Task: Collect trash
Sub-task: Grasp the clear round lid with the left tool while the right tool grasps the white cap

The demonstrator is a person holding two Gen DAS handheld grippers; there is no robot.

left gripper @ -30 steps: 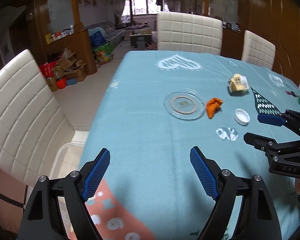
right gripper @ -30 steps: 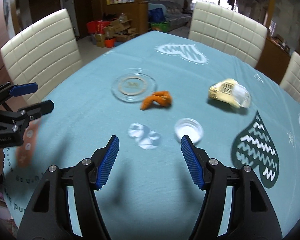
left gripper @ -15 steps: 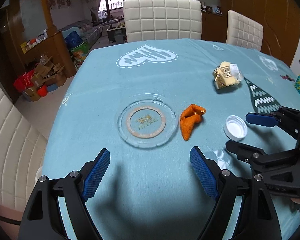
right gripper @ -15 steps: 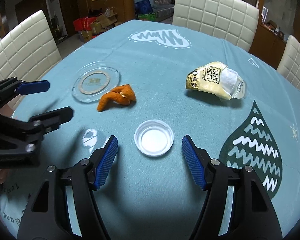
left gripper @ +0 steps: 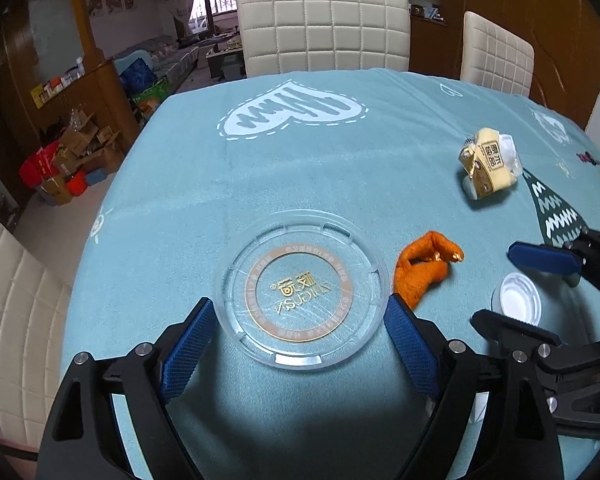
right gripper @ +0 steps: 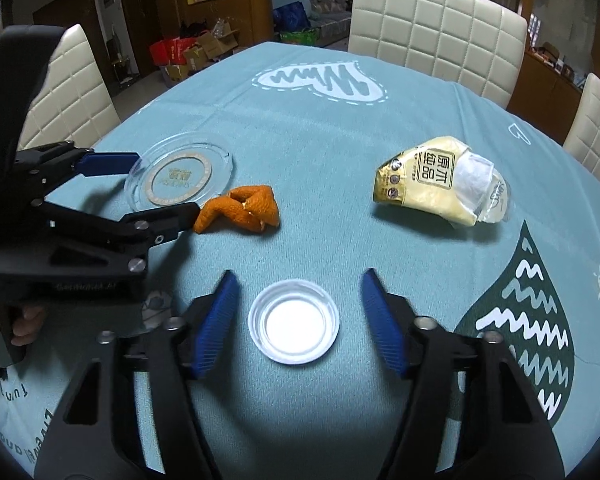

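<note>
Two pickups sit squarely at twelve o'clock: your left gripper (left gripper: 298, 344), jaws apart, straddles the clear lid (left gripper: 302, 290), your right gripper (right gripper: 296, 318), also spread, brackets the white cap (right gripper: 293, 327), orange peel (right gripper: 240, 210) lying between them.

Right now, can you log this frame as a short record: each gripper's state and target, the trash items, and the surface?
left gripper: jaws open, straddling the clear plastic lid, not closed on it
right gripper: jaws open, either side of the white cap, gaps on both sides
other trash: orange peel beside the clear lid; yellow snack wrapper farther right
surface: teal tablecloth
collected so far: nothing gripped
</note>
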